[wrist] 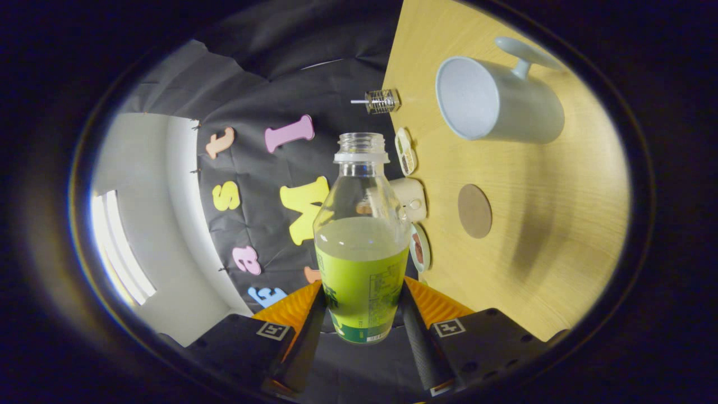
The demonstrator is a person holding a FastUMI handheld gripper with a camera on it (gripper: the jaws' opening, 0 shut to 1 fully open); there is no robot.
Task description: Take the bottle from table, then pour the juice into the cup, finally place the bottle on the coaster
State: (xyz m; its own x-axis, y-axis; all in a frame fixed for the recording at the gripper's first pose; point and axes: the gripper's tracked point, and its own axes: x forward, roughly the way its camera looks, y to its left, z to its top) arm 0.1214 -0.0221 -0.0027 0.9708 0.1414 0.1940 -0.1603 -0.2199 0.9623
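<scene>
My gripper (362,314) is shut on the clear juice bottle (362,247), both fingers pressing on its green label. The bottle has no cap and holds pale green juice to about half its height. The whole view is rolled sideways, so the wooden table (549,269) stands like a wall beside the bottle. A pale grey cup (493,101) with a handle stands on that table, beyond the bottle's mouth and off to the table side, its opening facing me. A round brown coaster (474,211) lies on the wood between the cup and the fingers.
Along the table's back edge sit a small wire-and-glass item (381,101), a small oval dish (405,150), a cream container (412,199) and a round dish (419,247), close behind the bottle. A white wall (146,213) lies past the black cloth.
</scene>
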